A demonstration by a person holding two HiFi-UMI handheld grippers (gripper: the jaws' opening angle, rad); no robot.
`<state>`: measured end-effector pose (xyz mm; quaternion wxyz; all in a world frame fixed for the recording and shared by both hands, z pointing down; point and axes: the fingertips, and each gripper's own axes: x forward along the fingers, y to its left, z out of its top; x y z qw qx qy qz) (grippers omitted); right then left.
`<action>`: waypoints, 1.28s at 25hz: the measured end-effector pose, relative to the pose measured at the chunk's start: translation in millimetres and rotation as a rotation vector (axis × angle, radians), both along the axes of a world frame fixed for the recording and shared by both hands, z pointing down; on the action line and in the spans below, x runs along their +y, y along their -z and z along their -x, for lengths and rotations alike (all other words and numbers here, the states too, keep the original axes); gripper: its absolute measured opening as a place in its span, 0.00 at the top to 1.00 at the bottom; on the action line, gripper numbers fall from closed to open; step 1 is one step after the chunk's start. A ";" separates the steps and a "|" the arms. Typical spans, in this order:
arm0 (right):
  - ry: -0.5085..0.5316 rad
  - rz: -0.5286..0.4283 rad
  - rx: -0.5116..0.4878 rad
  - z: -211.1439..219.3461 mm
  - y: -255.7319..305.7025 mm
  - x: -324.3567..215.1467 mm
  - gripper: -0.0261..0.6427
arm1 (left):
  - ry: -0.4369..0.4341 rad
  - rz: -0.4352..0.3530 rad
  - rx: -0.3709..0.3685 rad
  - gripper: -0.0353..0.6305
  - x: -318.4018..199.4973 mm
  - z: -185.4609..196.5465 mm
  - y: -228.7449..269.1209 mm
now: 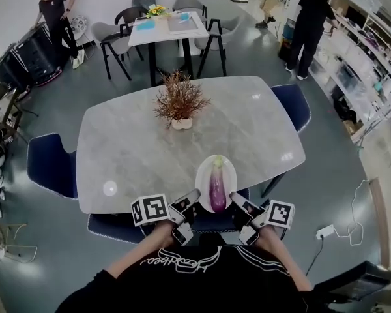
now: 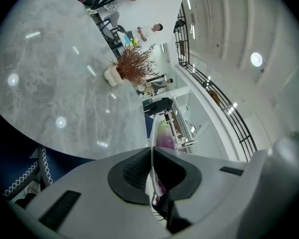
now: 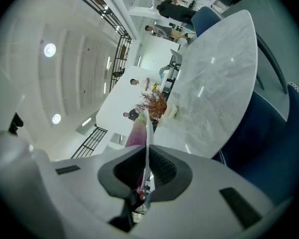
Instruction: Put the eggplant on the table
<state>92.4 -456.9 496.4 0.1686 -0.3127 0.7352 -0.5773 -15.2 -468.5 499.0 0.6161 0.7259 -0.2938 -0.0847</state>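
Note:
A purple eggplant (image 1: 217,186) lies on a white oval plate (image 1: 202,169) over the near edge of the grey marble table (image 1: 130,149). My left gripper (image 1: 194,197) is shut on the plate's left rim and my right gripper (image 1: 234,198) is shut on its right rim. In the left gripper view the plate (image 2: 150,143) shows edge-on between the pads of the left gripper (image 2: 151,171), with the eggplant (image 2: 164,136) just beyond. The right gripper view shows the same: the plate's rim (image 3: 147,131) pinched in the right gripper (image 3: 147,171), with the eggplant (image 3: 136,133) beside it.
A dried plant in a white vase (image 1: 180,104) stands at the table's middle. Blue chairs sit at the left (image 1: 52,165), the right (image 1: 293,103) and under the near edge (image 1: 117,227). A smaller table (image 1: 166,28) and several people are farther back.

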 end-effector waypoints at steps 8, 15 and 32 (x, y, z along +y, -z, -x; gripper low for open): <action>0.026 0.029 0.016 -7.9 -13.2 -46.7 0.92 | 0.037 0.033 -0.018 0.91 -41.8 -7.0 -12.8; 0.034 0.067 0.020 -14.0 -30.6 -79.1 0.92 | 0.055 0.058 -0.038 0.91 -73.4 -13.6 -26.0; 0.041 0.120 0.057 -19.0 -71.2 -150.8 0.92 | 0.080 0.125 -0.074 0.91 -140.0 -17.5 -71.2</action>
